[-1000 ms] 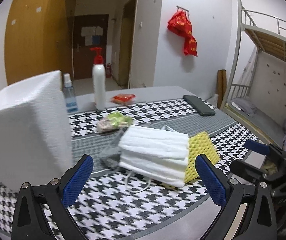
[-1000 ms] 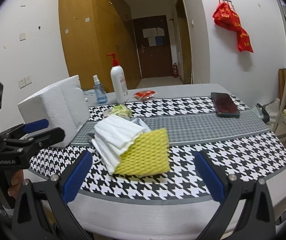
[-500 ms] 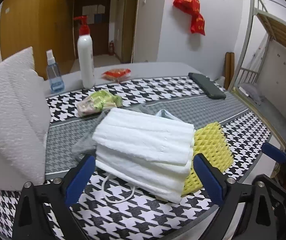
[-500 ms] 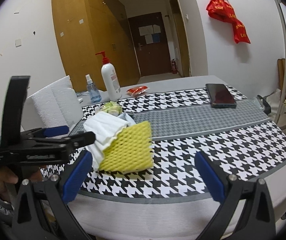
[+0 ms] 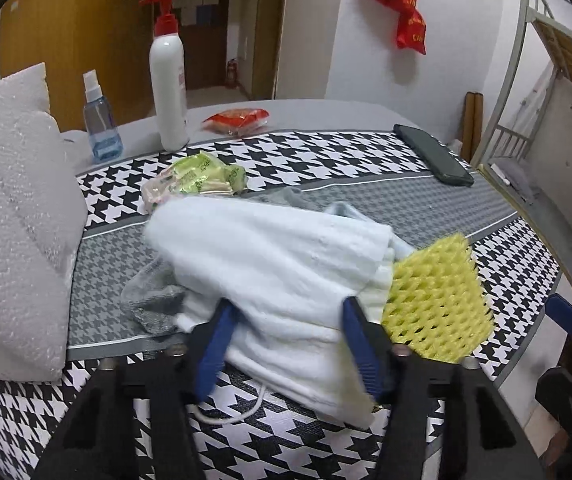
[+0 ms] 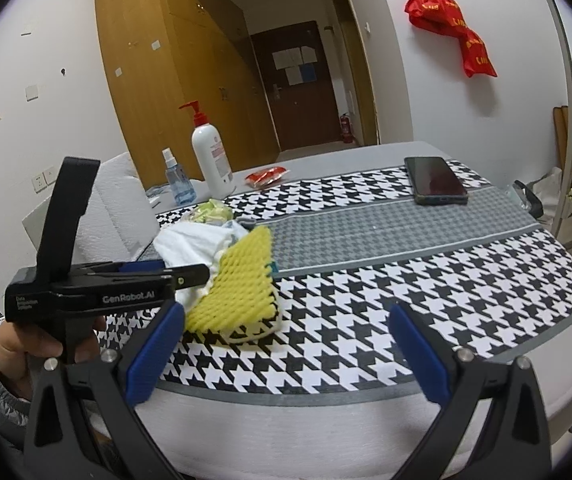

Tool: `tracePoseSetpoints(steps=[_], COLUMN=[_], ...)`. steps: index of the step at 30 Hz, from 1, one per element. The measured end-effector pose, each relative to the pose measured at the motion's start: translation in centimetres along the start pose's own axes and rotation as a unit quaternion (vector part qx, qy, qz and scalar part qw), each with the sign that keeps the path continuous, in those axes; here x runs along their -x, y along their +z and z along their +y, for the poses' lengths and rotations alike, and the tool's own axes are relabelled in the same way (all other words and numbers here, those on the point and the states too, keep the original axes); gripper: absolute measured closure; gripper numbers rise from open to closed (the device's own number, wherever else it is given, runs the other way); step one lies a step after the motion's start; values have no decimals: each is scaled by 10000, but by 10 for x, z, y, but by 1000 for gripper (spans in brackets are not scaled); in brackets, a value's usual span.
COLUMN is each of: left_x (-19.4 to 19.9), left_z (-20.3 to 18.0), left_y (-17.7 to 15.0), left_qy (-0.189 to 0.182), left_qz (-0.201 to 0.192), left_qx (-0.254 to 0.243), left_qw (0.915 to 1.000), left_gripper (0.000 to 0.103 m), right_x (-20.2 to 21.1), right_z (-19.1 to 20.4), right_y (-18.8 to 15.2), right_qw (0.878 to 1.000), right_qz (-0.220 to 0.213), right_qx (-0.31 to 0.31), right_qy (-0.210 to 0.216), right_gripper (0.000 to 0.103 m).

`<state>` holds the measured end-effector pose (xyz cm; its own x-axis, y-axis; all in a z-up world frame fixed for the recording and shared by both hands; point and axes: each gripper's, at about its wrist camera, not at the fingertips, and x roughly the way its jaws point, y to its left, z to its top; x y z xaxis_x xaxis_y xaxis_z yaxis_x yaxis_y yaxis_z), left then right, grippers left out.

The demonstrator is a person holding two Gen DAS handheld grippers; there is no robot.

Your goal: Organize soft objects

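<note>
A folded white towel lies on the houndstooth cloth over a yellow foam net sleeve and a grey sock. My left gripper has its jaws narrowed around the towel's near edge, and the towel is blurred. In the right wrist view the left gripper reaches into the towel beside the yellow sleeve. My right gripper is open and empty above the table's front edge.
A white foam block stands at the left. A spray bottle, a pump bottle, a red packet, a green snack bag and a black phone lie further back. A bunk bed is at the right.
My left gripper has moved forward onto the towel and its jaws have closed in around the towel's near edge. The right gripper has stayed open, shifting slightly.
</note>
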<state>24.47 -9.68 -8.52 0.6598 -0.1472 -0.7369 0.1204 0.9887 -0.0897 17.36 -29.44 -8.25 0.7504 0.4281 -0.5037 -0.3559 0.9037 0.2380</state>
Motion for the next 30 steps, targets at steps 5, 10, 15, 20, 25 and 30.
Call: tracePoseSetpoints(steps=[5,10,15,20,25,30], left_x=[3,19,37,62,83,94], left_z=[-1,-5,-7,-9,-3,6], left_y=[1,3,4,2,-5,-19], left_qy=[-146,-331,-543,-733,-817,-812], left_qz=[-115,-385,-636,-895,-1074,-1002], left_qx=[-79,-183,-272,-407,-443,-442], left_qw=[9998,9985,9961,9924,9899,9907], left_gripper=[69,89,96,96,96,97], right_x=[-1,0,5,8,8,6], right_z=[-2,-3,-2,-1,4,11], right_y=[-1,-2,-3,-4,-3,-2], right_qw=[10000,10000,10000,9999,10000,10000], right_qz=[15,9,-19,-40,-11,16], right_qx=[-23,-46,-68,-85,-70,-30], right_qy=[6,-12,-48,-70,-43,10], right_gripper=[0,0,0,0,0,0])
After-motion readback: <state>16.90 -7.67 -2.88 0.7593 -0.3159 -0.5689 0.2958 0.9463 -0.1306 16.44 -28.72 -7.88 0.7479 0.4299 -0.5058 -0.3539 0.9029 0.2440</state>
